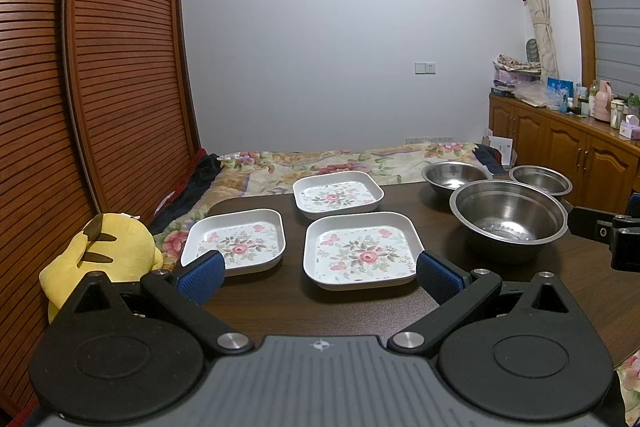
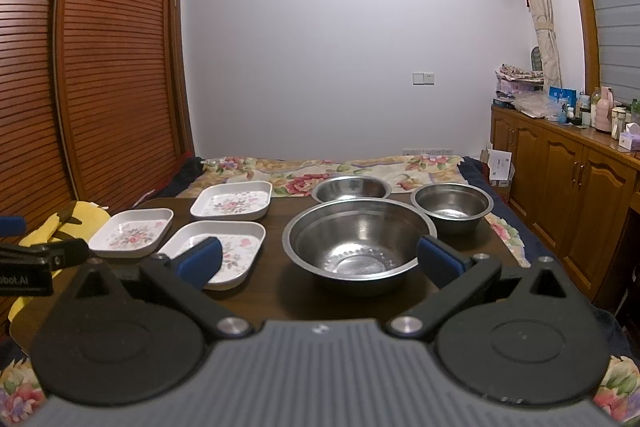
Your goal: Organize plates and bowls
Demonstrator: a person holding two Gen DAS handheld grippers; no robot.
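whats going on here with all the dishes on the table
A person holds a two-finger gripper in each hand above a dark table, and nothing is grasped yet. The left gripper is open, facing three floral square plates, each lying separately. The right gripper is open in front of the large steel bowl, with two smaller steel bowls behind it. Nothing is stacked so far.

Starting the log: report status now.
Left gripper and right gripper open, empty. Three floral plates and three steel bowls unstacked on table. Nothing blocking.
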